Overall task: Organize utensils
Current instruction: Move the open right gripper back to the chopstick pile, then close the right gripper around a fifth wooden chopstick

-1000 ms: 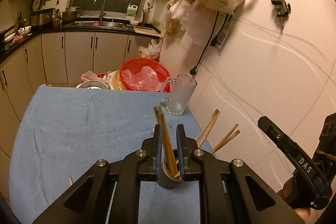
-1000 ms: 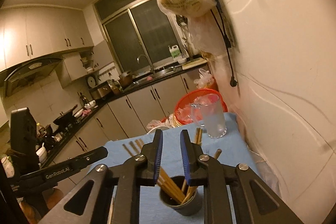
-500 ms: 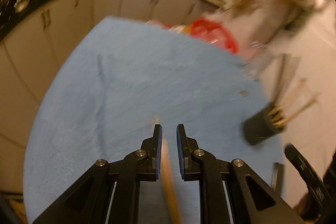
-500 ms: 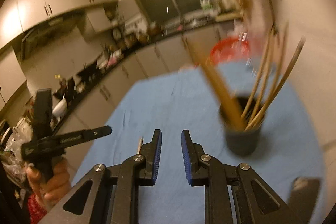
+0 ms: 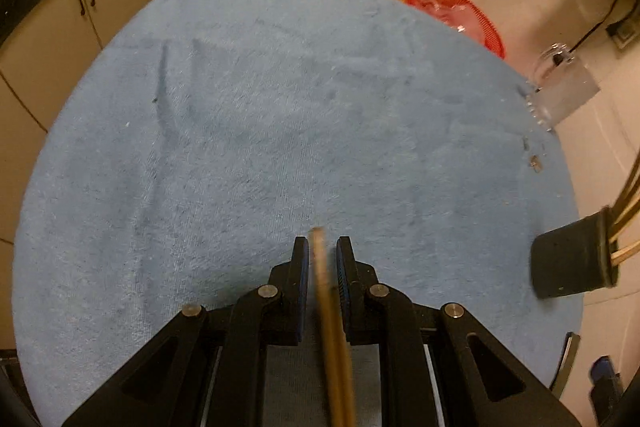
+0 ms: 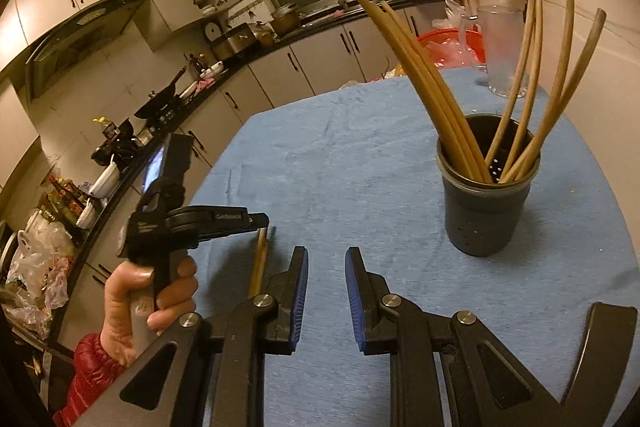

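A dark grey utensil cup point(image 6: 486, 195) stands on the blue cloth and holds several wooden chopsticks point(image 6: 432, 91). It also shows at the right edge of the left wrist view point(image 5: 572, 263). My left gripper point(image 5: 322, 255) is open over the cloth, with a wooden chopstick point(image 5: 330, 311) lying between its jaws. In the right wrist view the left gripper point(image 6: 256, 223) hovers over that chopstick point(image 6: 259, 263) at the cloth's near left. My right gripper point(image 6: 326, 283) is open and empty, apart from the cup.
A glass mug point(image 6: 502, 47) and a red basket point(image 5: 456, 13) sit at the table's far right by the wall. The blue cloth point(image 5: 280, 107) covers the table. Kitchen counters and cabinets point(image 6: 248, 67) run along the left and back.
The left gripper has moved away from the cup to the near left of the cloth, over a lying chopstick. The right gripper has pulled back from the cup and tilted down.
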The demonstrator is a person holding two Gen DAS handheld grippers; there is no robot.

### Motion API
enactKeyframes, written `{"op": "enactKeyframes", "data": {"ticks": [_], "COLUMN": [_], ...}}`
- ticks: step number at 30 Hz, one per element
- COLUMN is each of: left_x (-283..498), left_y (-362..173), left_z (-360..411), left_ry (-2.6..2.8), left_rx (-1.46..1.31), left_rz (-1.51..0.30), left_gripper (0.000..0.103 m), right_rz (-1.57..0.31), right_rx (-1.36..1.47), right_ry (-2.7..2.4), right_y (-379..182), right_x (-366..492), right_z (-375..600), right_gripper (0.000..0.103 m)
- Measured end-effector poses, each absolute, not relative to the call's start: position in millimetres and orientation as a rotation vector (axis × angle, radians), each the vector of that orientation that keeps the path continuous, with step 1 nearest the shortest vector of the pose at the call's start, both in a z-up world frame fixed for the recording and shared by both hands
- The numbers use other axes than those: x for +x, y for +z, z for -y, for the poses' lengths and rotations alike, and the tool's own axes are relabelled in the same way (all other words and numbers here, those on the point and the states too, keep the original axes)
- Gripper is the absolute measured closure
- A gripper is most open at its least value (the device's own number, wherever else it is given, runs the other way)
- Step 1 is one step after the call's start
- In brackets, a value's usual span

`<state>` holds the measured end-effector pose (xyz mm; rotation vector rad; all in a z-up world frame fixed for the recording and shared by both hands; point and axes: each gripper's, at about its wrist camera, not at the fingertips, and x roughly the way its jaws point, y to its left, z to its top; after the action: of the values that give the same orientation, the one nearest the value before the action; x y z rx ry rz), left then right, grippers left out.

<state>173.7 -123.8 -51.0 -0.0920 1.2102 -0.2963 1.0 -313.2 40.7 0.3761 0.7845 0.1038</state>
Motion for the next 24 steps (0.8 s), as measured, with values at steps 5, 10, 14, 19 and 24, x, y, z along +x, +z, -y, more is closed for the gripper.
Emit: {"op": "enactKeyframes", "data": {"ticks": [5,10,14,19,24], "left_x": [150,107,94,91,86], "left_y": [-53,-55,-53,-54,-53], "left_z": [99,49,37,33,26], "left_ry": [-0.296,-0.278,-0.296,-0.315,-0.323], "left_rx": [-0.087,-0.137,-0.166,-0.187,-0.192], "left_rz": [-1.219,-1.214,-1.201,-1.188,-1.181], "left_gripper": [0.090,0.088,0.088,0.088,0.088], "right_rz": [-0.811,-0.893,-1.005,-1.132,-1.187], "right_rx": [0.351,0.308,0.331,0.321,0.228], "right_ry": [0.119,0.180,0.243,0.237,0.171], "right_y": [39,26,3,-27,-46], "right_x": [11,37,75,122,149], "right_z": [299,266,237,212,192], "right_gripper": [0.081,0.081,0.081,0.078,0.077]}}
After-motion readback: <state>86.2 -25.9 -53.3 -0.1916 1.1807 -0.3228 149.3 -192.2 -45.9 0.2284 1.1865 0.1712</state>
